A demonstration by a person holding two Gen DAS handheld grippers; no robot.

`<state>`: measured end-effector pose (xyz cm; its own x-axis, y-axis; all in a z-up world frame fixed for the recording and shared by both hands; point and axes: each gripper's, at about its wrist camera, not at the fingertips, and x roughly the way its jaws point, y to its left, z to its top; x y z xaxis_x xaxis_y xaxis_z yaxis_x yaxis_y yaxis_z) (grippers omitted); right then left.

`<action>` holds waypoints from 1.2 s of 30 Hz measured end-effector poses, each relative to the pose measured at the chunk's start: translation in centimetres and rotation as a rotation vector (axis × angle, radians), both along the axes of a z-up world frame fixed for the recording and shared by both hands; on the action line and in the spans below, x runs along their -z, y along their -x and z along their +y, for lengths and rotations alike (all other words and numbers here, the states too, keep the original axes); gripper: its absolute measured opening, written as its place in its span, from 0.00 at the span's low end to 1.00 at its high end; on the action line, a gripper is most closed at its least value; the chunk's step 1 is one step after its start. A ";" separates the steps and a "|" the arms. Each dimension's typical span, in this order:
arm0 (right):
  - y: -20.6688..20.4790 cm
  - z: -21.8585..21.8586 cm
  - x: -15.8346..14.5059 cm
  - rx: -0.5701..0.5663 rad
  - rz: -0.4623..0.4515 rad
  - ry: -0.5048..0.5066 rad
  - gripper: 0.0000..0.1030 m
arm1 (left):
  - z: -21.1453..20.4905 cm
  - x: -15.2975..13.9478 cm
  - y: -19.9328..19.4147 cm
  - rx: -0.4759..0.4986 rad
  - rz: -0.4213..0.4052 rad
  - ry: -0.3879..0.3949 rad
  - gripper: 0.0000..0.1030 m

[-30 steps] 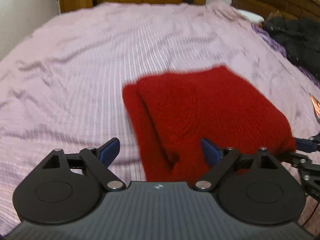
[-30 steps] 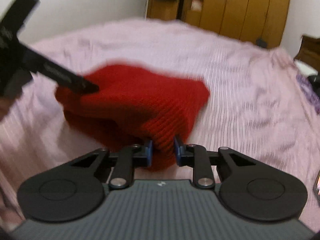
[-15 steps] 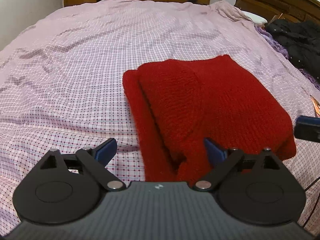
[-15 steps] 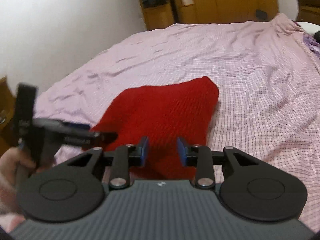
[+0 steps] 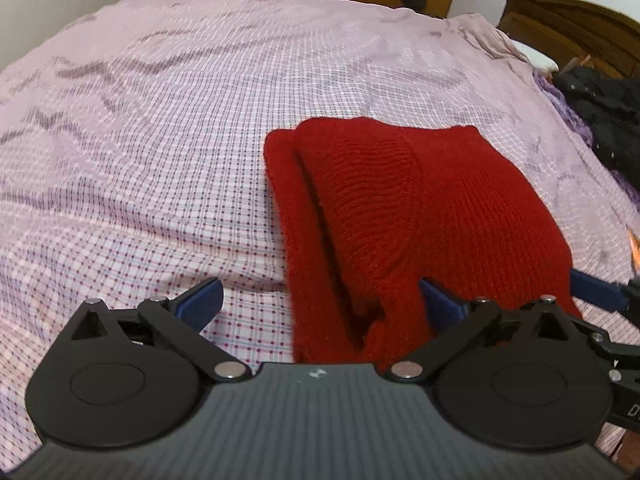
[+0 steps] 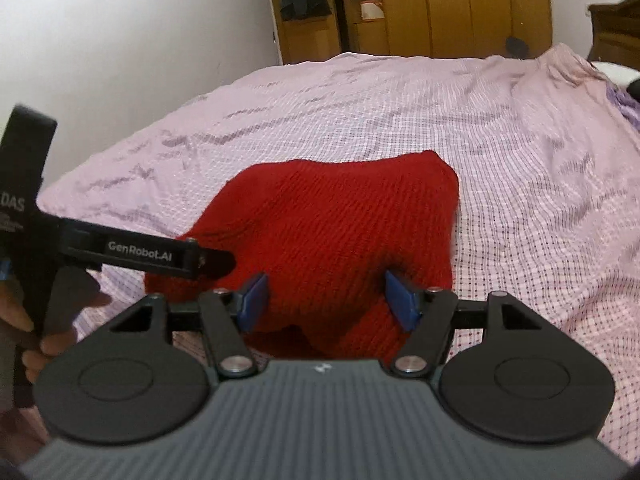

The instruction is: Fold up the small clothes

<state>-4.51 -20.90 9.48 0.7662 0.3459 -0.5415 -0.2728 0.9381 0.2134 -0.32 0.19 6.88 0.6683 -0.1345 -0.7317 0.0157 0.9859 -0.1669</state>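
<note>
Nearest the cameras, the left gripper has its blue pads spread wide and still parting, straddling the near edge of the folded red knit garment without pressing it, while the right gripper is opening too, its pads standing clear on either side of the garment's near edge. The garment lies folded on the pink checked bedsheet. Farther off are a dark heap of clothes, a wooden headboard and a wooden wardrobe.
</note>
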 end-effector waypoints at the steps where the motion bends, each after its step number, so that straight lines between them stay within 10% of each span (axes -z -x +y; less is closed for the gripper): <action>1: 0.0 -0.1 0.0 0.005 -0.001 -0.005 0.66 | 0.0 0.0 0.0 -0.005 0.001 0.006 1.00; 16: 2.7 -0.2 -1.4 0.039 -0.049 -0.038 0.65 | -1.4 -3.1 4.8 0.027 -0.161 -0.033 1.00; 36: 2.6 -0.5 1.5 0.145 0.102 -0.024 0.74 | -4.3 -0.3 5.8 -0.010 -0.034 -0.180 1.00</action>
<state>-7.07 -21.35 8.02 0.7502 0.2496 -0.6122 -0.1107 0.9603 0.2559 -6.15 -4.06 7.14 0.6934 0.0037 -0.7206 0.0078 0.9999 0.0127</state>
